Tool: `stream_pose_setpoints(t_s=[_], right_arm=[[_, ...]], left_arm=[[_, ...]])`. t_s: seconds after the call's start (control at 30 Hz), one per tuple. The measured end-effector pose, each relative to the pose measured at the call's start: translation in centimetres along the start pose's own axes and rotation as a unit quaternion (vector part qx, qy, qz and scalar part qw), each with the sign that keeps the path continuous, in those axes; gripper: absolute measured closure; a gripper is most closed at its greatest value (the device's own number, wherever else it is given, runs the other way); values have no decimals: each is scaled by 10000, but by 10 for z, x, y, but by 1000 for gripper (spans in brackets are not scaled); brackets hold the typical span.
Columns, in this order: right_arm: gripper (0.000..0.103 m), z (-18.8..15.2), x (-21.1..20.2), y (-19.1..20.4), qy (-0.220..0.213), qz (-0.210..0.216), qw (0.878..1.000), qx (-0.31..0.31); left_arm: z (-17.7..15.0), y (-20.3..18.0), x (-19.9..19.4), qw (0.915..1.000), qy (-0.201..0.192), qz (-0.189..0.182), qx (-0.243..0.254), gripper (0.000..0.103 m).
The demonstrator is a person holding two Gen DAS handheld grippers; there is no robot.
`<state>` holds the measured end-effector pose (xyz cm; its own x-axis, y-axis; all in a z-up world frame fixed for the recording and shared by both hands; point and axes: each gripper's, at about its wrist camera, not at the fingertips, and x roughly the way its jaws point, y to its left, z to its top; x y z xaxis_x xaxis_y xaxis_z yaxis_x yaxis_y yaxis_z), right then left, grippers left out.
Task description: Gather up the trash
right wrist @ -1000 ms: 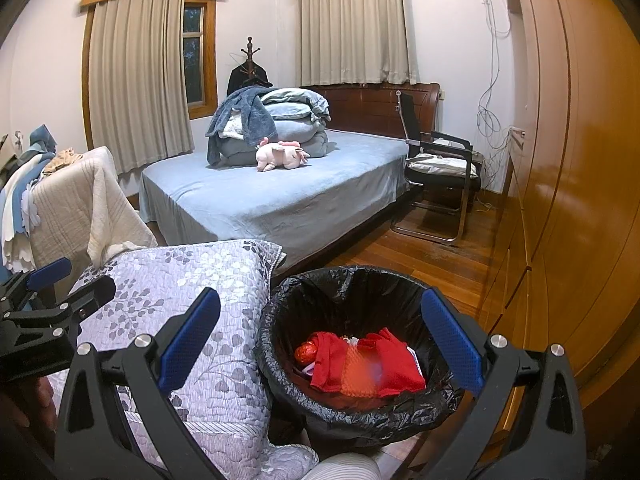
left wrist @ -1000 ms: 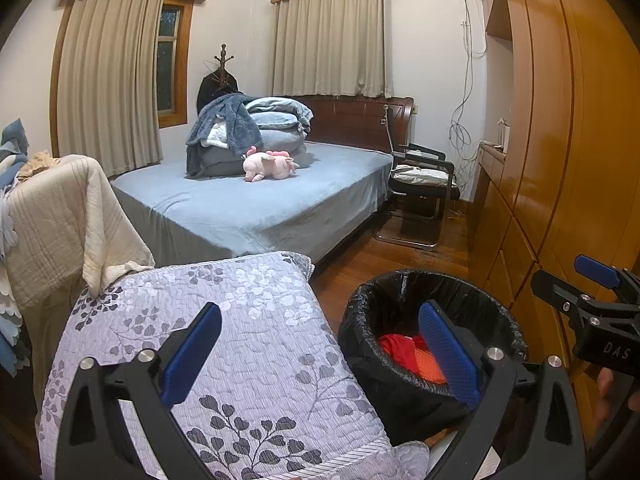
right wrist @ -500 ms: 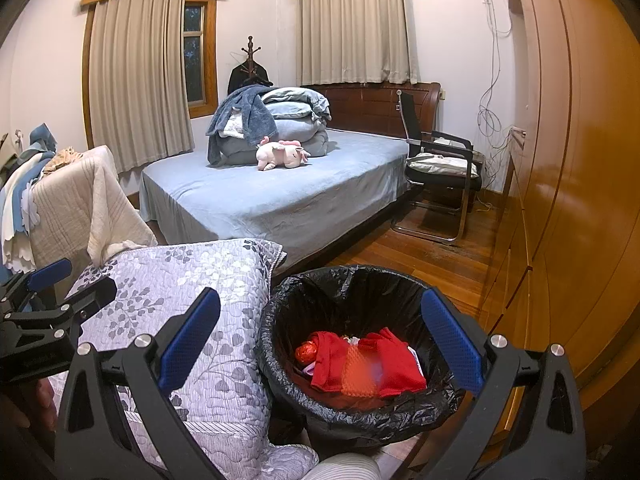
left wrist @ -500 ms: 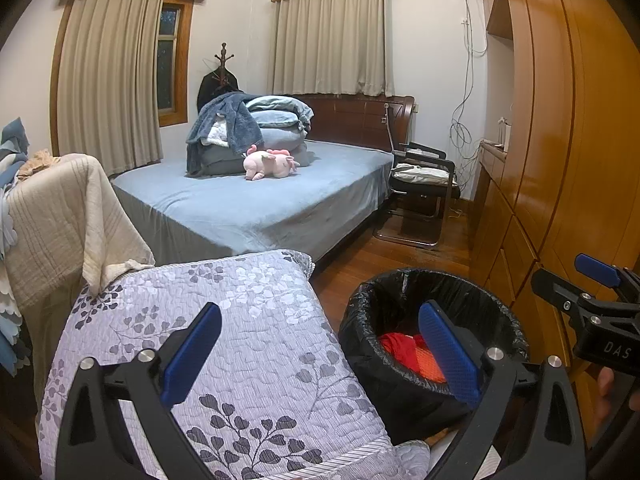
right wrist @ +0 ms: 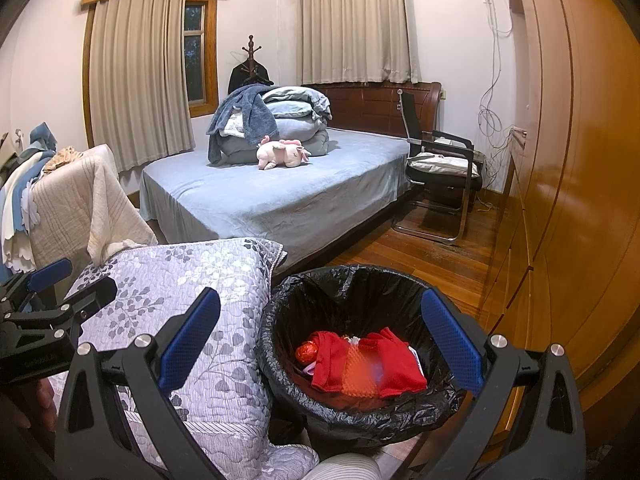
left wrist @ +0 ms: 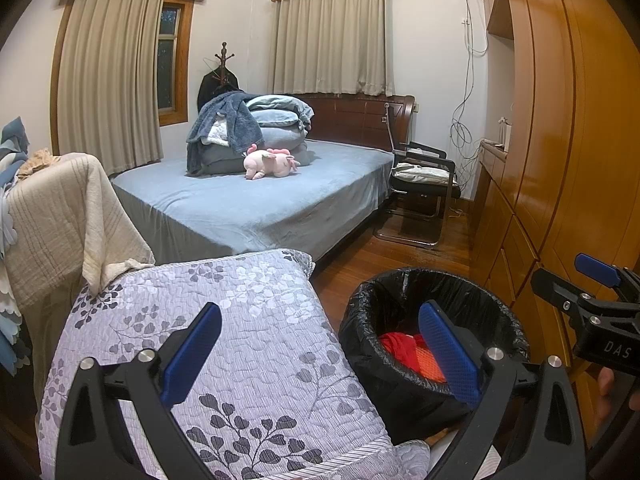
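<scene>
Red trash (right wrist: 368,364) sits in black-lined bin (right wrist: 360,280) on the wood floor (right wrist: 432,256), just beside a floral quilt (right wrist: 192,280). Right claw (right wrist: 320,344) gapes wide over the bin, holding nothing. Left claw (left wrist: 320,352) likewise wide apart, empty, straddling quilt edge and bin. Bed (right wrist: 280,196) behind.

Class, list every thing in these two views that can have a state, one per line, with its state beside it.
Left claw: open, holding nothing.
Right claw: open, holding nothing.
Trash bin: upright, lined with a black bag, partly filled.
Red trash: lying inside the bin.
Left curtain: partly drawn, window showing.
Right curtain: drawn shut.
Plush toy: lying on the bed.
Chair: unoccupied.
</scene>
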<state>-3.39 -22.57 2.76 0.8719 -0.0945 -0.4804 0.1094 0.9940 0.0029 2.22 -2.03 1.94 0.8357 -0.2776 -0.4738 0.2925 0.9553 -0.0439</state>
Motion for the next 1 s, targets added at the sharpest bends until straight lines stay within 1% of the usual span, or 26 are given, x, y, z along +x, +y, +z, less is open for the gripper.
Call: stream_pose_setpoints(t_s=[1.0], right_arm=[[5, 0, 1, 2, 9, 11, 10000, -13]], left_arm=[[0, 1, 0, 10000, 2, 9, 9, 6]])
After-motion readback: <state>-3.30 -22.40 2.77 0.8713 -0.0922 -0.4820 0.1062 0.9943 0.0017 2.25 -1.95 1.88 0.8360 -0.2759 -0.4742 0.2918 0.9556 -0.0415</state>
